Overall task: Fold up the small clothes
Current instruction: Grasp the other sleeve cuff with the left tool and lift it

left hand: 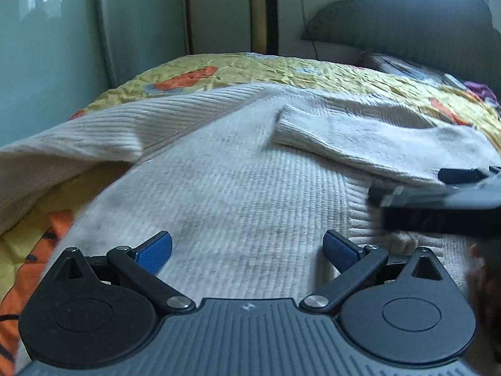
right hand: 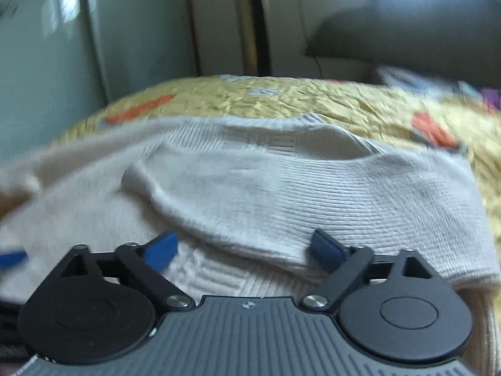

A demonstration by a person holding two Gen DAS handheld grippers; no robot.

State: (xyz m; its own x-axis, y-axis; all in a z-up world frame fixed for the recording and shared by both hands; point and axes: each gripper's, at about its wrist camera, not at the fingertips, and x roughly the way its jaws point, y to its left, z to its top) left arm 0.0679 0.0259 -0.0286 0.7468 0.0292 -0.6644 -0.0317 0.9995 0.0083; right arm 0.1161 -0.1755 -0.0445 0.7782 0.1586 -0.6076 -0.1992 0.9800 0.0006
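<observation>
A cream ribbed knit sweater point(left hand: 219, 175) lies spread on the bed. Its right sleeve point(left hand: 353, 144) is folded across the body, cuff toward the middle. The left sleeve point(left hand: 94, 138) drapes off to the left, raised in a fold. My left gripper point(left hand: 247, 247) is open and empty, low over the sweater's lower body. My right gripper point(right hand: 247, 247) is open and empty, just in front of the folded sleeve point(right hand: 281, 194); it shows as a dark blurred shape at the right of the left wrist view point(left hand: 438, 200). The sweater's body point(right hand: 94, 219) fills the right wrist view.
A yellow quilt point(left hand: 281, 69) with orange patches covers the bed. A dark grey headboard point(left hand: 422, 25) stands at the back right, with items point(left hand: 479, 89) piled below it. A pale green wall point(left hand: 47, 62) is on the left, past the bed's edge.
</observation>
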